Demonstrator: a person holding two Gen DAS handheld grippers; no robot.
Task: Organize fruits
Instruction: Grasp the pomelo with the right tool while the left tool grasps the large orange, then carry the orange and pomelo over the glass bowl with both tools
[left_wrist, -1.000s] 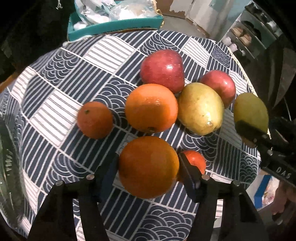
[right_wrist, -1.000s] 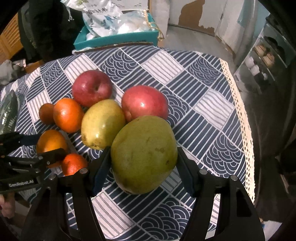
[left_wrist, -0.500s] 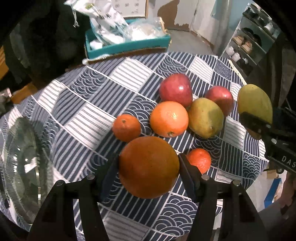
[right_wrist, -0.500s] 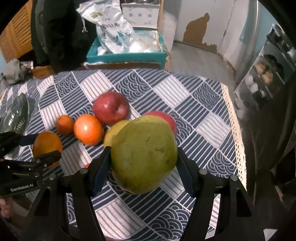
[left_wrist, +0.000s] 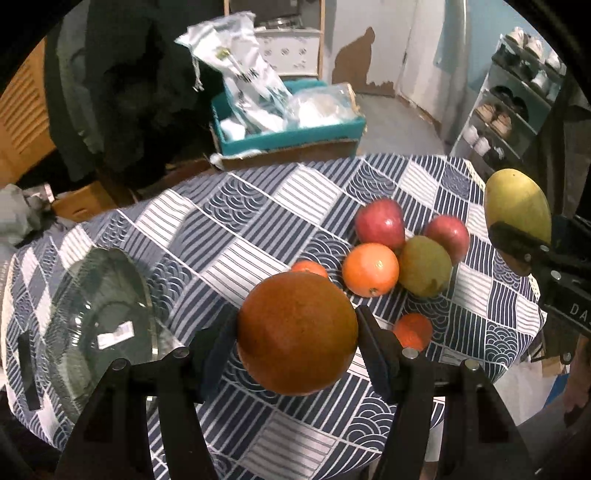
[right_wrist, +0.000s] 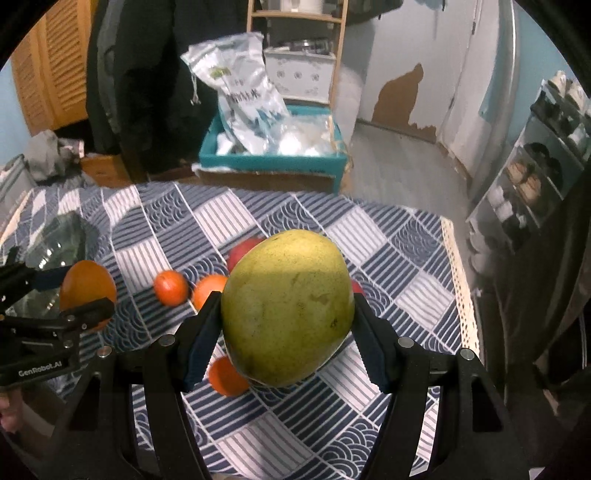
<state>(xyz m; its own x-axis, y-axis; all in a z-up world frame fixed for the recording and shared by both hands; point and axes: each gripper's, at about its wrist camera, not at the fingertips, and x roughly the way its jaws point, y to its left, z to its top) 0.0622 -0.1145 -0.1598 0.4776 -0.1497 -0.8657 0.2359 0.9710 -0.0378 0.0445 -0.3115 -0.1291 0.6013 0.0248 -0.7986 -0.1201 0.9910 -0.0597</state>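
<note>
Left wrist view: I look down over my round table with the navy-and-white patterned cloth (left_wrist: 258, 206).
Table: teal cardboard box of plastic bags (left_wrist: 295, 136) beyond it at twelve o'clock.
Dish: clear glass dish (left_wrist: 92, 325) on the cloth at nine o'clock.
Right tongs: my right gripper (right_wrist: 286, 325) pinches a large green-yellow mango (right_wrist: 286, 306), both pads pressed on its sides, held above the cloth.
Left tongs: my left gripper (left_wrist: 297, 343) pinches a big dark orange (left_wrist: 297, 332) the same way, clear of the cloth.
Fruit pile: at two o'clock, two red apples (left_wrist: 380, 223), touching a second green mango (left_wrist: 424, 266) and a bright orange (left_wrist: 370, 269).
Smallest: two small tangerines (left_wrist: 413, 331), one near my left pad, one half hidden behind the held orange.
</note>
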